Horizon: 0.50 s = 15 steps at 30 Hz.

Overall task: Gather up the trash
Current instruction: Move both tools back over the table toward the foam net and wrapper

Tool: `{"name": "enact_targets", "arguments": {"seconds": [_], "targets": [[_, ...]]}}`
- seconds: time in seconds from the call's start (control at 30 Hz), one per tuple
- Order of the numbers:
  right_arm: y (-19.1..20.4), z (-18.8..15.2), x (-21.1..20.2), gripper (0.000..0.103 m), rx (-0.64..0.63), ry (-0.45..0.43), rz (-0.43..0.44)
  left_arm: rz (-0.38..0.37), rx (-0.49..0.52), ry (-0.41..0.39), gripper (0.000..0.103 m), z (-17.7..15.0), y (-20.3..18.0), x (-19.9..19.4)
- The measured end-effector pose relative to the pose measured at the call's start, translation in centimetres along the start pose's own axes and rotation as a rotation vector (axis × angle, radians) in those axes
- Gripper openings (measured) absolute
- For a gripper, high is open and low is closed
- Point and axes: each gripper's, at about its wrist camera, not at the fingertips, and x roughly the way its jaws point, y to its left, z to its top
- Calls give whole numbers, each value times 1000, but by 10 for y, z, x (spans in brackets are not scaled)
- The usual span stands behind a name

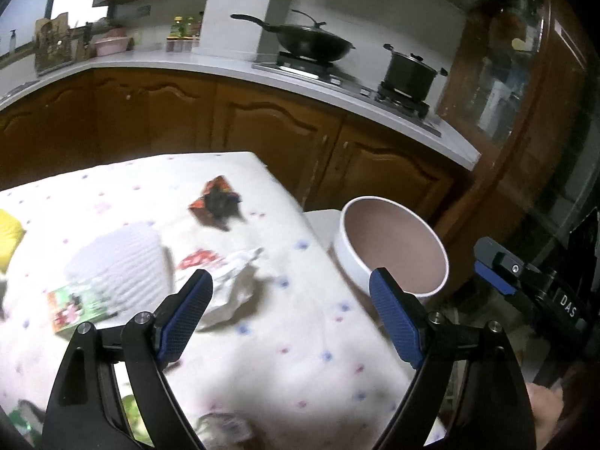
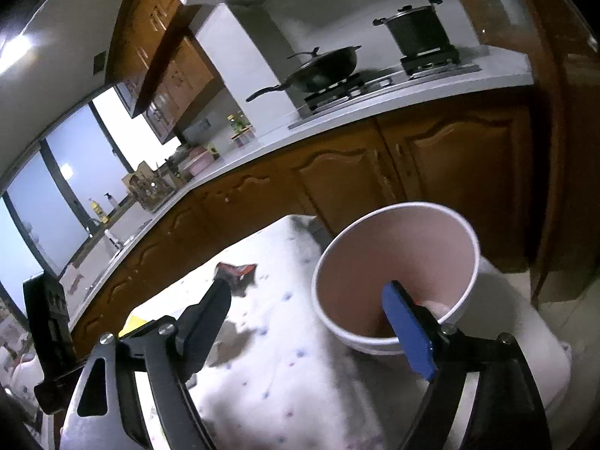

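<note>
A white paper bucket (image 1: 390,247) with a brown inside stands just off the right edge of the table (image 1: 262,356), which has a dotted white cloth. It also shows in the right wrist view (image 2: 393,277). Trash lies on the cloth: a red-black wrapper (image 1: 215,202), a crumpled white wrapper (image 1: 232,285), a green-red packet (image 1: 75,307). My left gripper (image 1: 290,292) is open and empty above the cloth. My right gripper (image 2: 307,300) is open, its right finger (image 2: 408,333) over the bucket's near rim. The red-black wrapper (image 2: 236,272) lies beyond its left finger.
A white ribbed cloth (image 1: 120,262) and a yellow item (image 1: 9,236) lie at the table's left. Wooden cabinets (image 1: 262,127) and a counter with a wok (image 1: 311,41) and pot (image 1: 408,73) stand behind. A dark wooden cabinet (image 1: 525,112) stands at the right.
</note>
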Motion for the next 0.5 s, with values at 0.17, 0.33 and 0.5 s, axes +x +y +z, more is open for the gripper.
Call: {"name": "enact_targets", "arguments": {"seconds": [0.17, 0.33, 0.5], "targets": [[17, -11, 7, 86, -17, 28, 23, 32, -39, -23, 89, -12, 31, -23], [34, -21, 14, 86, -31, 45, 53, 61, -77, -28, 90, -20, 60, -38], [51, -31, 23, 86, -45, 67, 75, 83, -106, -34, 90, -28, 82, -48]]}}
